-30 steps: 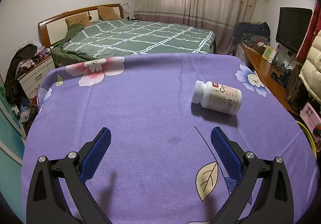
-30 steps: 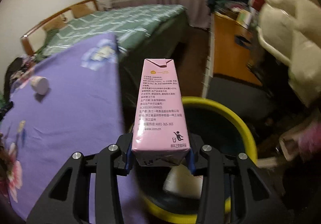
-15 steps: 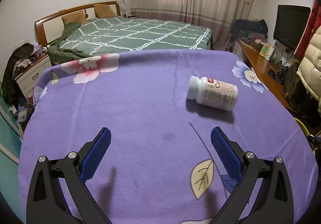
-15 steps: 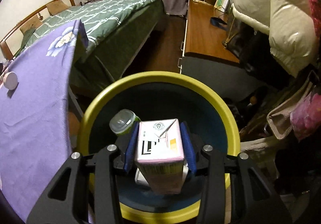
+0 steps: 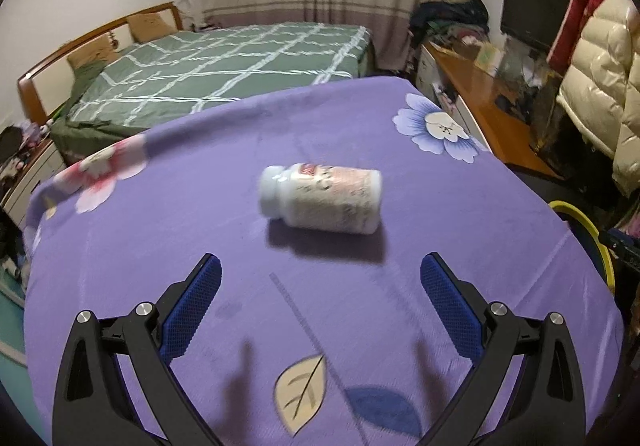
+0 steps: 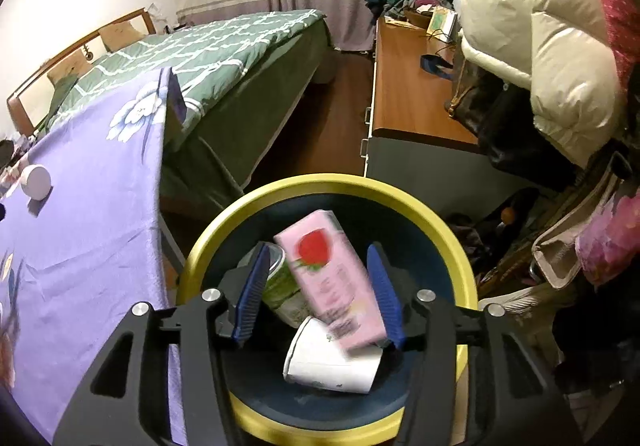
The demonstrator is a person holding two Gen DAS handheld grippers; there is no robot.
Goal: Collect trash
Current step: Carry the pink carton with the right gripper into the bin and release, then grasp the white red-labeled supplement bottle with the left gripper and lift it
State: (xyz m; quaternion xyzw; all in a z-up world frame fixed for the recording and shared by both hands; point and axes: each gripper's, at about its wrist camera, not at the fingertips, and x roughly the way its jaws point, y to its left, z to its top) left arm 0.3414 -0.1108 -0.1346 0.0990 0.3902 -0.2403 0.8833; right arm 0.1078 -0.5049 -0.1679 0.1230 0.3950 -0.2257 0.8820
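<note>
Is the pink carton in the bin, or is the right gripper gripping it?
In the bin. The pink carton lies tilted inside the yellow-rimmed bin on a white cup; the right gripper is open above it.

Left gripper [image 5: 320,270] and right gripper [image 6: 318,288]: black angular plastic frames, silver round screws, blue textured pads [image 5: 192,304] on fingers

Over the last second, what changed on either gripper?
The right gripper swung from beside the table to over the yellow-rimmed bin, opened and let go of the pink carton, which now lies inside, blurred, on a white cup and a green-labelled container. The left gripper stayed open and closed in on the white bottle, now centred ahead. The bottle is still on its side on the purple cloth.
</note>
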